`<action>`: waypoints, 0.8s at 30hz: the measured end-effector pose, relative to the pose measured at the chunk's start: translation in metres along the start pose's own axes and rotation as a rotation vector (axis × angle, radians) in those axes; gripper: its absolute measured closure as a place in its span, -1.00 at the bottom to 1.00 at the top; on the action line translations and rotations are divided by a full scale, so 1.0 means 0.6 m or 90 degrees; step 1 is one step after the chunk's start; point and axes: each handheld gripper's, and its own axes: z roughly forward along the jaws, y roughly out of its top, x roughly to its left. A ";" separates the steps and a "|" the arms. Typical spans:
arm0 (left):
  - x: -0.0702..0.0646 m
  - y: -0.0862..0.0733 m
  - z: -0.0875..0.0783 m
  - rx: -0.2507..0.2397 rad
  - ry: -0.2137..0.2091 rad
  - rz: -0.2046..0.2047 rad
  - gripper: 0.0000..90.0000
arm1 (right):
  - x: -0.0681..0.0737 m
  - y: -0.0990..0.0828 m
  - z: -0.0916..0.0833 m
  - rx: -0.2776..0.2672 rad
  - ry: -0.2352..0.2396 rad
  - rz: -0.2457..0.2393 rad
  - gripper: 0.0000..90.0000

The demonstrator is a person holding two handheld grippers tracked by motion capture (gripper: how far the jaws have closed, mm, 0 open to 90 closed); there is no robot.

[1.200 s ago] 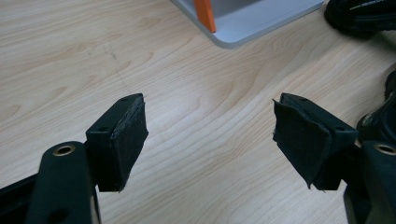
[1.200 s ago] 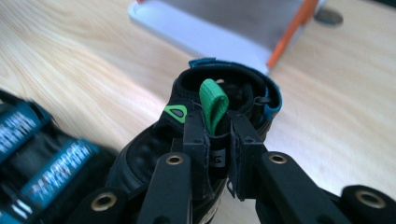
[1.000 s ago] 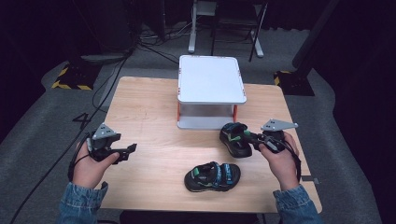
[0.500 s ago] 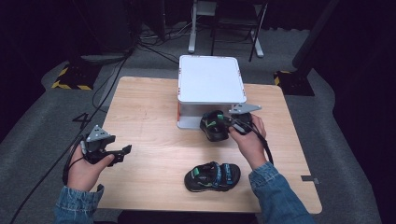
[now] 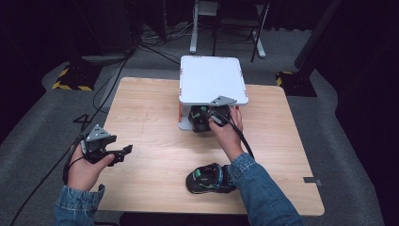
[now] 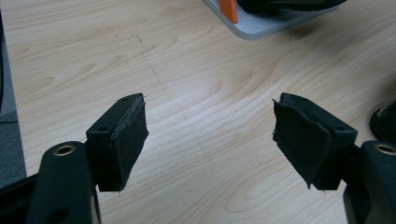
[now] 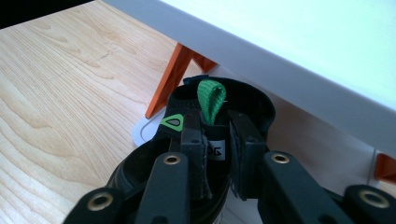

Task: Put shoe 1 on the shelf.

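Your right claw (image 7: pixel 217 140) was clamped on the heel strap of a black sandal (image 5: pixel 200 120), jaws just easing a bit wider, sandal sitting on the white rack's (image 5: pixel 211 80) lower shelf. Your left claw (image 6: pixel 210 140) hung empty, wide apart, over the worktop (image 5: pixel 150 117). The other sandal (image 5: pixel 207 179) lay near the front edge.

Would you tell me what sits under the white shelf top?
Under the white shelf top, a black sandal sits on the lower tray, pinched by the right claw; its front half is covered.

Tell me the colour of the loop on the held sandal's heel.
Bright green loop; clearest in the right gripper view.
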 end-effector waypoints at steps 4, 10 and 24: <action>0.001 0.002 -0.001 -0.004 0.001 -0.001 -0.42 | 0.013 -0.012 0.002 0.034 0.048 0.009 0.66; -0.006 0.004 0.005 0.003 -0.004 0.007 -0.42 | 0.039 -0.036 0.008 0.060 0.070 -0.023 0.47; -0.005 0.005 0.007 0.005 -0.006 0.004 -0.42 | 0.060 -0.049 -0.061 0.050 0.159 -0.044 0.72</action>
